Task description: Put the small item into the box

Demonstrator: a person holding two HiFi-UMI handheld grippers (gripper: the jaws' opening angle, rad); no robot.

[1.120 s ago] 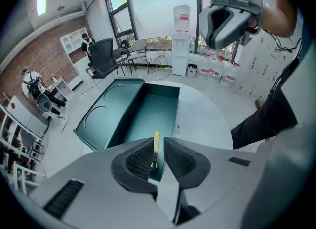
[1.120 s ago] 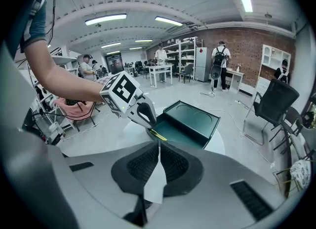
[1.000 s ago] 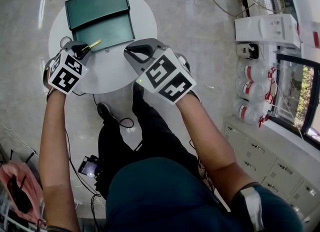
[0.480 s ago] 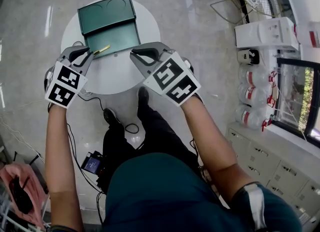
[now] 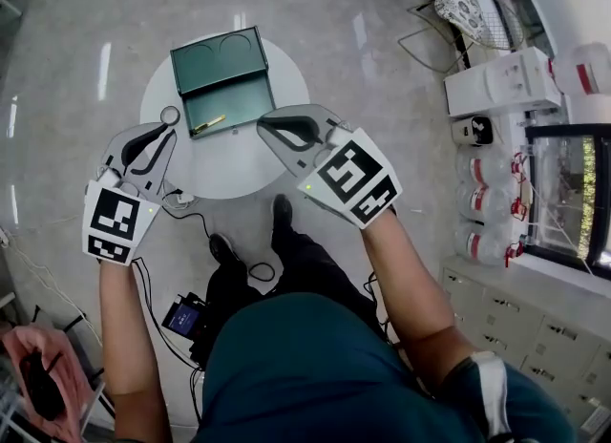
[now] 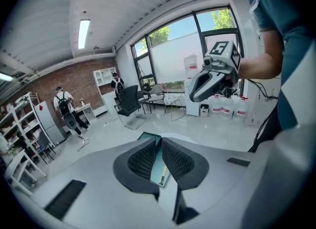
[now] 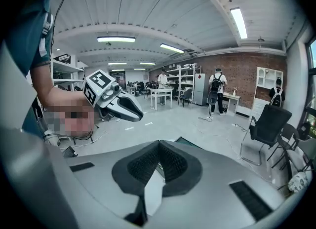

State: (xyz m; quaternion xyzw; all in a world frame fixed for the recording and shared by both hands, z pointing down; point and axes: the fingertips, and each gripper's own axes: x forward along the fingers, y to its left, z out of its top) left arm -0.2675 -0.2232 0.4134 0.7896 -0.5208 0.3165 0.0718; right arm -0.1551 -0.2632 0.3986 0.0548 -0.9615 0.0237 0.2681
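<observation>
An open dark green box [image 5: 221, 83] stands on the far part of the round white table [image 5: 239, 169], its lid tipped back. A thin gold item [image 5: 208, 126] lies in the box's tray near the front edge. My left gripper [image 5: 164, 134] hovers at the table's left edge, just short of the box, slightly open with nothing between its jaws. In the left gripper view the gold item [image 6: 162, 177] and the box [image 6: 147, 135] show through the narrow gap of that gripper [image 6: 159, 141]. My right gripper [image 5: 267, 124] is shut and empty over the table's middle [image 7: 158, 144].
A small round ring [image 5: 170, 115] lies on the table left of the box. White appliances [image 5: 501, 83] and water bottles [image 5: 477, 188] line the right side. Cables and a black device [image 5: 179, 315] lie on the floor by the person's legs.
The left gripper held the gold item over the box's front edge; it has let go and drawn back leftward. The item now lies in the tray. The right gripper stays shut.
</observation>
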